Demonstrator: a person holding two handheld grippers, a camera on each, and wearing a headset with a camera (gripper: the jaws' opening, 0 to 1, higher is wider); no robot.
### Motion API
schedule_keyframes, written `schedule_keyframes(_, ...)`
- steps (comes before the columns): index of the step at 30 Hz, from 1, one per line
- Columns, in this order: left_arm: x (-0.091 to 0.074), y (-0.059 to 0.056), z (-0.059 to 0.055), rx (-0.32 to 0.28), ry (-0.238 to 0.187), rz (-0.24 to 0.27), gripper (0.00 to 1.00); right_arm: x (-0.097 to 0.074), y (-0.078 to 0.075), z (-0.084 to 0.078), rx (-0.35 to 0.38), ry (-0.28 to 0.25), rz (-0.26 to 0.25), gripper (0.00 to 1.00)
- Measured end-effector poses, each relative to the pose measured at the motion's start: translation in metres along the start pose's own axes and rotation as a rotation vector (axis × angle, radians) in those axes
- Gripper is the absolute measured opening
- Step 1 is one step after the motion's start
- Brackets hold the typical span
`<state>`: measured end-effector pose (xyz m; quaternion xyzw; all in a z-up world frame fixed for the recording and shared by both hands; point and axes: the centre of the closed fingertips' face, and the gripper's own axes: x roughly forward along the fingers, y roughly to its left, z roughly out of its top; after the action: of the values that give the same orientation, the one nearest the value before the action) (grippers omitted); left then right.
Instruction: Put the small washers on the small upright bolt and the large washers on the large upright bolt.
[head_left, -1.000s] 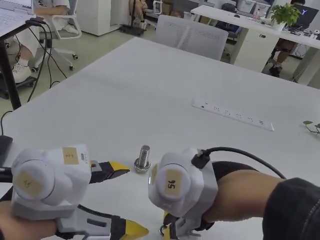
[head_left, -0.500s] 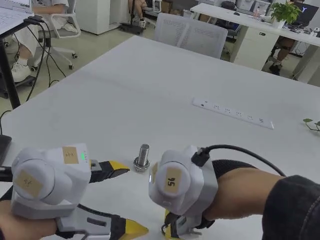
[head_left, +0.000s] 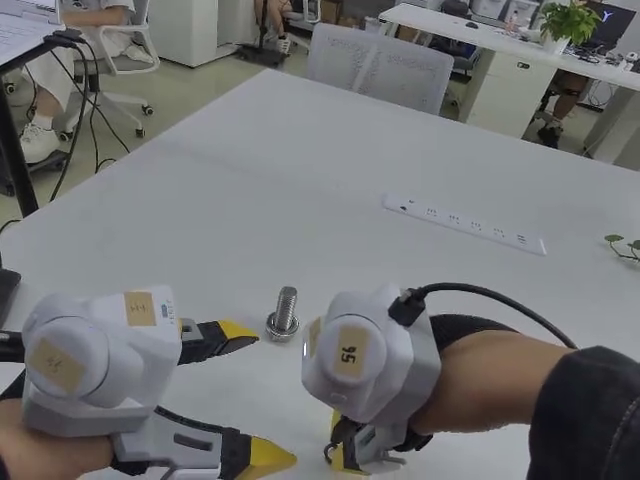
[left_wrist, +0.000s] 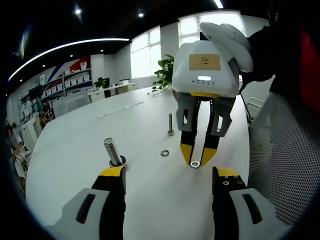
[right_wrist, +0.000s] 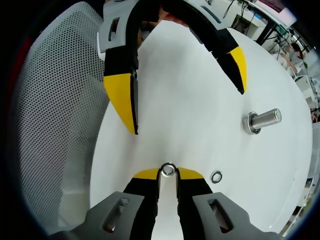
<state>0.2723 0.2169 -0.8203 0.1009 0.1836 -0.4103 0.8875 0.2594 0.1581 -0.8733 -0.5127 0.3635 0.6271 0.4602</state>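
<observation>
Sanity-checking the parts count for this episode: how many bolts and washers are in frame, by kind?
Upright bolts: 2 (large bolt, small bolt)
Washers: 2 (held washer pinched in the right gripper, loose washer lying between the bolts)
Total: 4

The large bolt stands upright beside the left gripper.

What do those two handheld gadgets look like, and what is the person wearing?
The left gripper and right gripper each have a rounded white housing, black jaws tipped in yellow, and tan stickers with handwritten marks. A black cable plugs into the right one, whose front reads XENSE. A dark sleeve covers that arm.
</observation>
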Motion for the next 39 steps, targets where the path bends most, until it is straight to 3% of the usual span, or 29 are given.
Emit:
schedule_keyframes(13, 0.003, 0.001, 0.000, 0.002, 0.003, -0.010, 0.70, -0.011, -0.006, -0.016, 0.041, 0.005, -0.020, 0.14)
schedule_keyframes(39, 0.007, -0.003, -0.001, 0.009, 0.014, -0.026, 0.70, -0.045, -0.020, -0.072, 0.201, 0.001, -0.092, 0.14)
